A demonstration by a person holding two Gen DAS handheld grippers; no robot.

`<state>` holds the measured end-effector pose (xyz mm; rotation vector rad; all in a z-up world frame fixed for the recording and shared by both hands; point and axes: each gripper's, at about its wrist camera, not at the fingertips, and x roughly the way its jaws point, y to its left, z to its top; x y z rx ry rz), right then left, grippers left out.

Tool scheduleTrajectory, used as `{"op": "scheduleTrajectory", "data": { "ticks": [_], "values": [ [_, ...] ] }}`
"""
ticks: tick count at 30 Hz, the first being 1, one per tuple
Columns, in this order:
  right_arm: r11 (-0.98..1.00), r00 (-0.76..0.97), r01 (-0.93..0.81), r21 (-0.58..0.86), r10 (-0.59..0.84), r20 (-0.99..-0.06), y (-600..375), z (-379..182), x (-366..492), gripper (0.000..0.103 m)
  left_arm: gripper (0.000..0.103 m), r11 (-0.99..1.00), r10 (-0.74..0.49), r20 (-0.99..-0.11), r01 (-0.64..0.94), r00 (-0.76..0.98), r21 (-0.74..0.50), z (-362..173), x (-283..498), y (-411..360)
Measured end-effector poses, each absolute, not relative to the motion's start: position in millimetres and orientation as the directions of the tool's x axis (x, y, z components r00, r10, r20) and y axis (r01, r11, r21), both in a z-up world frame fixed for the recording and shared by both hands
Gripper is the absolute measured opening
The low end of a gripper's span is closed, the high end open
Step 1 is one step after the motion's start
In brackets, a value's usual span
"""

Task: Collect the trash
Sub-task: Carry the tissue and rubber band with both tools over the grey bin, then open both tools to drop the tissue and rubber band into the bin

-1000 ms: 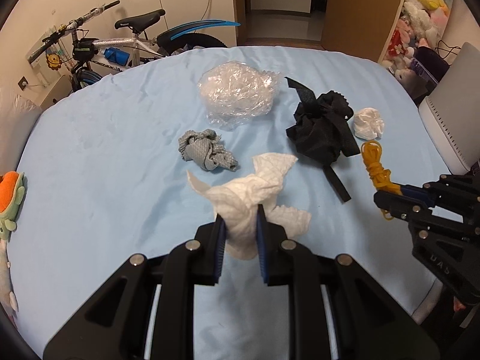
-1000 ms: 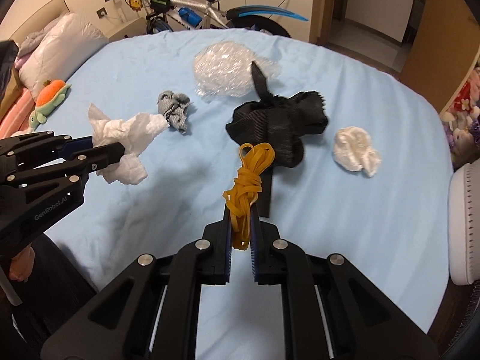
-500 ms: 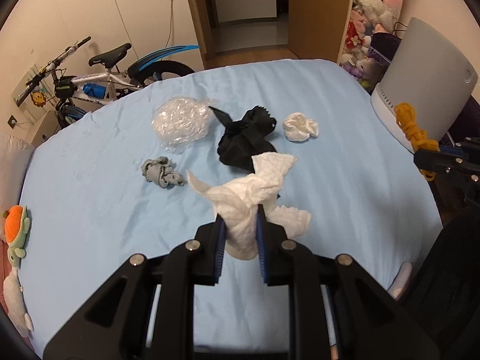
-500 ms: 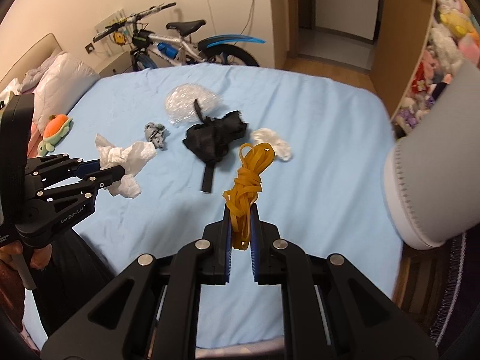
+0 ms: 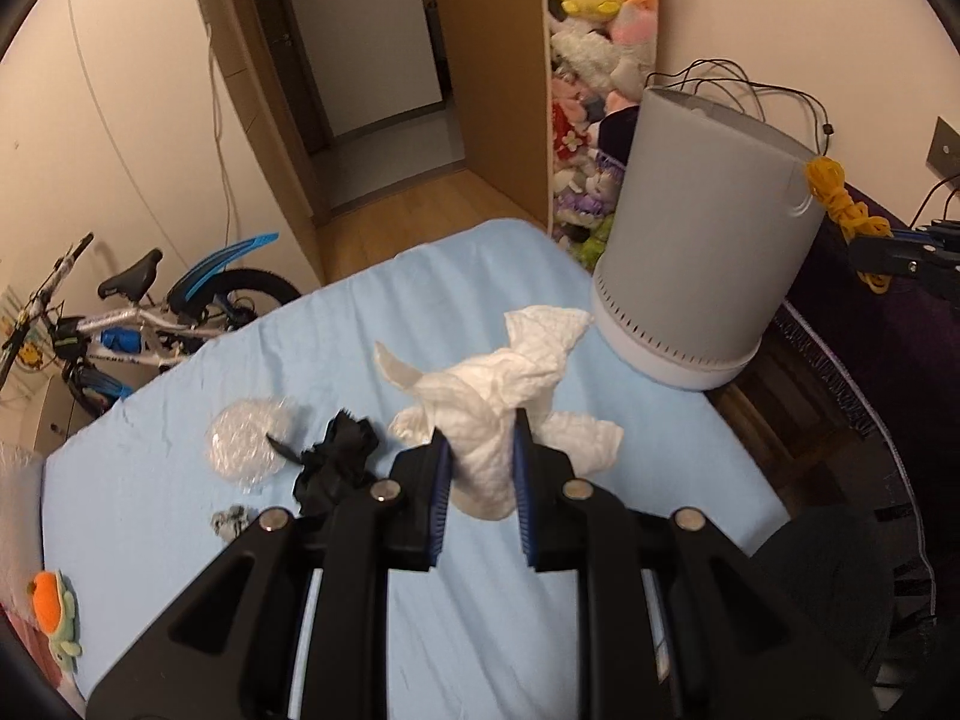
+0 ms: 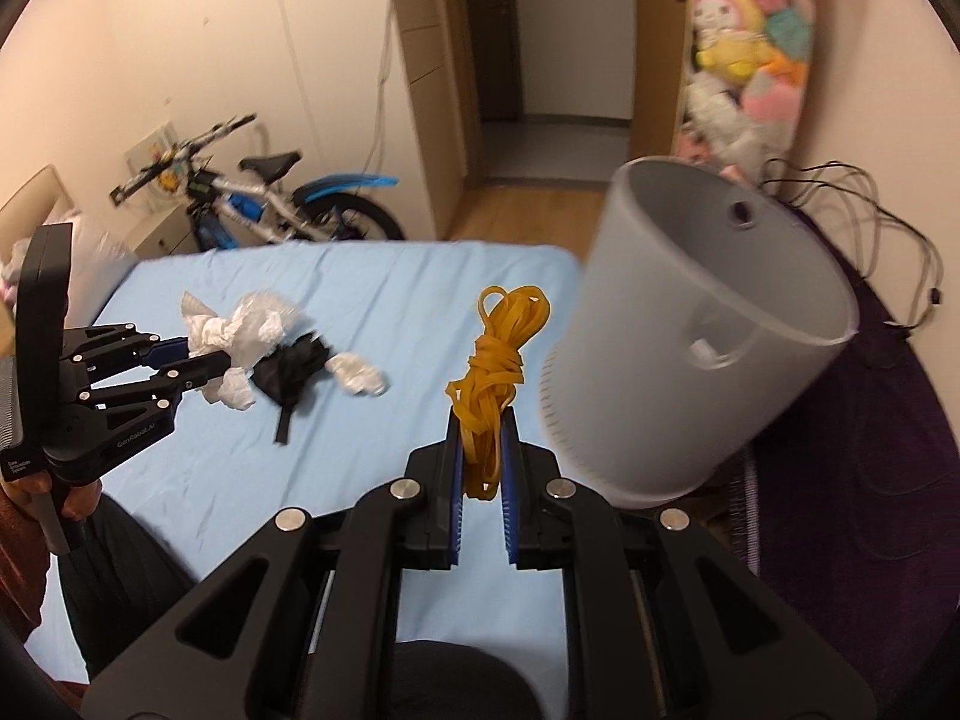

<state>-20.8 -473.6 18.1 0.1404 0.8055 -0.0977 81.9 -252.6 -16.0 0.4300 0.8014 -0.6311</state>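
Note:
My left gripper is shut on a crumpled white paper towel, held above the blue bed; both also show in the right wrist view. My right gripper is shut on a bundle of yellow rubber bands, held up beside the grey bin. In the left wrist view the bands sit at the bin's rim. On the bed lie a black cloth, a clear plastic wad, a small grey wad and a white wad.
A bicycle stands against the wall left of the bed. A shelf of plush toys is behind the bin. Cables and a dark purple cover lie to the right. A turtle plush lies at the bed's left edge.
Both grippers have lifted and swung right toward the grey bin with their loads. The bin now looms large; the trash on the bed looks farther off.

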Motion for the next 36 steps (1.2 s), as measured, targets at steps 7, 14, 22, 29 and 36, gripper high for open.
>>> {"op": "scheduleTrajectory", "data": {
  "ticks": [7,14,22,29,36],
  "values": [
    [0.974,0.722,0.226,0.027,-0.149,-0.676,-547.7,63.6,-23.4,0.010,0.019,0.658,-0.456,-0.719,0.743,0.525,0.125,33.2,98.4,-345.7],
    [0.965,0.737,0.263,0.009,-0.195,-0.647,-597.1,85.3,-5.5,0.010,0.019,0.612,-0.526,-0.687,0.784,0.502,0.105,67.9,121.7,-428.1],
    [0.954,0.730,0.297,0.035,-0.204,-0.652,-636.4,77.2,18.3,0.012,0.021,0.582,-0.550,-0.691,0.808,0.469,0.085,74.6,143.4,-494.8],
    [0.951,0.727,0.306,0.048,-0.201,-0.656,-645.6,65.6,33.5,0.039,0.070,0.554,-0.554,-0.712,0.829,0.431,0.071,58.2,151.1,-522.7],
    [0.951,0.726,0.309,0.034,-0.213,-0.654,-639.7,63.1,33.3,0.040,0.072,0.567,-0.535,-0.708,0.817,0.461,0.104,48.0,150.8,-508.6]
  ]
}}
